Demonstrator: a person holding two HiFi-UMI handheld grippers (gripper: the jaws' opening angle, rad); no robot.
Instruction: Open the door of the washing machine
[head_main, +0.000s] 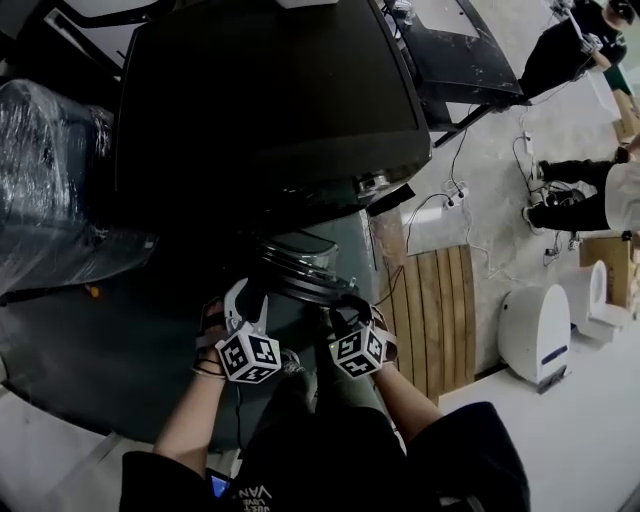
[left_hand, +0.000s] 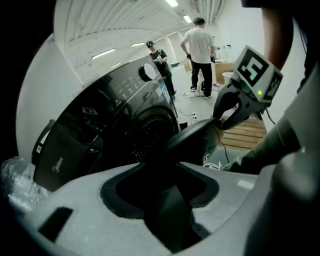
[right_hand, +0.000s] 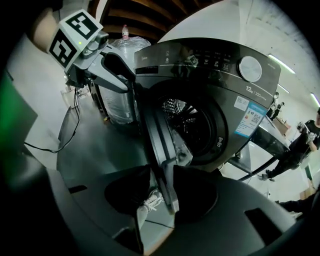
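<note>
1. Swinging clear of the washing machine (right_hand: 240, 100), the door (right_hand: 159, 130) stands well off the dark drum mouth (right_hand: 192, 125) and shows edge-on. I judge the task nearly done.
2. Right claw (right_hand: 167, 187): wide, a jaw on each side of the door's lower edge. A gap shows to the left of the edge, so I judge it is not squeezed.
3. Left claw (left_hand: 167, 187): also spread wide, with the door's dark rim between its jaws and, as far as I can judge, not clamped.
4. To finish well, guide the rim along the hinge's arc with the claws square to it. Do not twist, and ease off before the hinge reaches its stop.
5. Only the right claw view shows the drum, the panel dial (right_hand: 249, 68) and the left claw near the door's upper rim.
6. Only the left claw view shows two people (left_hand: 200, 50) standing beyond the machine.
7. Only the head view shows both claws side by side over the door, a wooden pallet (head_main: 435, 310) at the right and a plastic-wrapped bundle (head_main: 50, 170) at the left.
</note>
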